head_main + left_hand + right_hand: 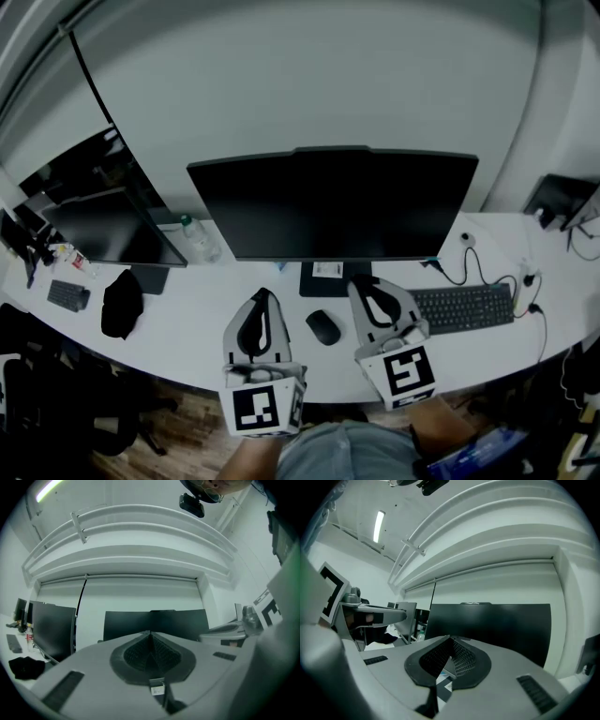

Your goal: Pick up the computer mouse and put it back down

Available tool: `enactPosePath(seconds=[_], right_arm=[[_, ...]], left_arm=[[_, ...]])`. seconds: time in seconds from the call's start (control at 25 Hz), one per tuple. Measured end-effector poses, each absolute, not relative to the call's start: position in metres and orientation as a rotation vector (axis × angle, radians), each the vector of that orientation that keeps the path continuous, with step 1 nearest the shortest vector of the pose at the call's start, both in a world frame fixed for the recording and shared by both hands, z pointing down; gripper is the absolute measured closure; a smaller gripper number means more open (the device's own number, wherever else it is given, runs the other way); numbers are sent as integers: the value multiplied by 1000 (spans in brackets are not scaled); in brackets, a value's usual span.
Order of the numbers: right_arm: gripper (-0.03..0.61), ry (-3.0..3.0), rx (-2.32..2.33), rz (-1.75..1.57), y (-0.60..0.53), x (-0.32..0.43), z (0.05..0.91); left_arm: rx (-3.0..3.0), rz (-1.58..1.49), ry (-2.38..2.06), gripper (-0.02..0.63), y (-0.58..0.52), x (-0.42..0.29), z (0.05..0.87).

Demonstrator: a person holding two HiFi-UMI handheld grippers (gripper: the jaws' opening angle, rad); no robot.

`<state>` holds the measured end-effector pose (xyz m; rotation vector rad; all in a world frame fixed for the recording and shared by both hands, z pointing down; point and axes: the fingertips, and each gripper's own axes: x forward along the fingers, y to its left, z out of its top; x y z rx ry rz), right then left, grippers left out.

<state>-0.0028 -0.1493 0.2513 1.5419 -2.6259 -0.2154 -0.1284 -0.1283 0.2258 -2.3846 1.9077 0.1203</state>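
The computer mouse [323,327] is seen lying on the white tabletop [187,323], just in front of the stand base [326,278] of the large monitor [333,202] and to the left of the keyboard [462,307]. It is gripped by nothing and touched by nothing. It is flanked by the left claw [265,294] on one side and the right claw [362,281] on the other, both pointed towards the monitor.

In the left gripper view the left claw's jaws are pressed together at their tips, with nothing pinched between them. The same is shown in the right gripper view: the jaws meet at the tips and nothing is held. Both claws appear to be held clear above the tabletop, though the head view is too dim for this to be certain.

A bare strip of tabletop is left between the mouse and a black cloth-like item [122,302] well off to the left. A water bottle [199,239] stands beside a second monitor [103,225] further back. On the right, room is bounded by the keyboard and by cables [478,272] behind it. The curved front edge of the tabletop runs close under both claws.
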Motion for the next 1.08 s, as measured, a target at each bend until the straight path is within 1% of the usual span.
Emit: enactPosePath(seconds=[0.36, 1.08], right_arm=[[565, -2644, 1548, -198, -148, 4, 253], [565, -2651, 1559, -179, -139, 3, 257]], left_arm=[[-2433, 96, 1893, 606, -129, -115, 234], [-2415, 70, 1887, 606, -118, -118, 235]])
